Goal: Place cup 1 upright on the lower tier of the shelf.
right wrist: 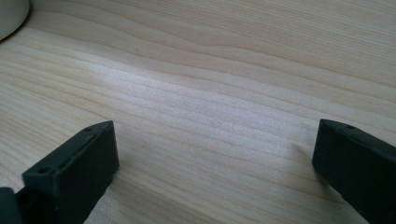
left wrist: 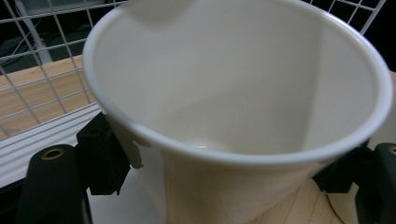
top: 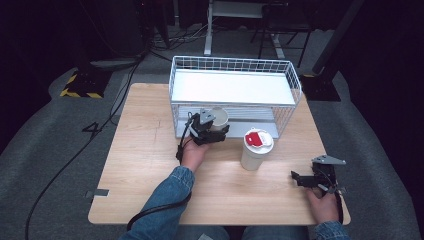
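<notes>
Left gripper view: empty white paper cup (left wrist: 243,93)

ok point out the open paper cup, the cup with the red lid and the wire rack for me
open paper cup (left wrist: 243,93), left gripper view, on its inner wall
cup with the red lid (top: 255,159), high view, on its white side below the lid
wire rack (top: 231,61), high view, on the back top rim
</notes>
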Available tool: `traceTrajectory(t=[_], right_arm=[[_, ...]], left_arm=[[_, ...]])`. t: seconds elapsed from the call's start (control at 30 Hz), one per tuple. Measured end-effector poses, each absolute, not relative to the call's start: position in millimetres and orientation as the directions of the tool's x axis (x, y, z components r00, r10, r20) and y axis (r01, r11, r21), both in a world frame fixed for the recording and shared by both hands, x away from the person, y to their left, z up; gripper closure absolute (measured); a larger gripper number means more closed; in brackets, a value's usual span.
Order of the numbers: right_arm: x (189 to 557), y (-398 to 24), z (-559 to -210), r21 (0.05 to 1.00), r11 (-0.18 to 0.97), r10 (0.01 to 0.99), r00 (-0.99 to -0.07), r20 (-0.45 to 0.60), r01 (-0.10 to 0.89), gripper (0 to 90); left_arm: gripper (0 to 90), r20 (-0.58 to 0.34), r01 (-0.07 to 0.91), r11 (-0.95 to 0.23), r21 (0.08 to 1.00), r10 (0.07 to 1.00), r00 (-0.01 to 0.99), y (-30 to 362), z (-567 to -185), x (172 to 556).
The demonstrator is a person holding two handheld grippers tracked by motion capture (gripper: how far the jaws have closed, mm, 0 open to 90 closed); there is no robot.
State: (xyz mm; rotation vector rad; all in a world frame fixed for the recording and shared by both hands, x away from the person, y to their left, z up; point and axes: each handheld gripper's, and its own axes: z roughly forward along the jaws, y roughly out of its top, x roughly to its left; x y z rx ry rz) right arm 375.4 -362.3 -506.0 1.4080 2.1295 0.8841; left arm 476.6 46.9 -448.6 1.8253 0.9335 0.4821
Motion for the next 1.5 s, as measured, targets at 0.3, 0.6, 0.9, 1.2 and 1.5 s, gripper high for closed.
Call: traceTrajectory(t=[0.3,0.6,0.9,1.2,1.5], right_arm=[[375,-362,-506,0.713,0.278,0.922,-0.387,-0.011,0.643,0.6],[375,-362,-506,0.714,0.278,0.922,-0.386,-0.011,0.643,0.6],[375,-362,-506,0.713,0.279,0.922,-0.387,-0.011,0.643,0.6],[375,-362,-506,0.713,0.279,0.922,-0.387,-0.012,0.643,0.5],[375,-362,-506,0.714,0.280,0.922,-0.388,-0.012,0.642,0.6]], left_arm=[[21.5,-0.057,0.376,-0.237,0.896,0.778,0.626,33,-454,487],[21.5,-0.030,0.348,-0.227,0.910,0.799,0.600,29,-460,496],[21.5,-0.065,0.376,-0.205,0.904,0.802,0.593,26,-468,504],[21.4,-0.073,0.392,-0.203,0.897,0.808,0.585,24,-469,521],[21.4,-0.064,0.409,-0.222,0.885,0.812,0.580,17,-473,528]])
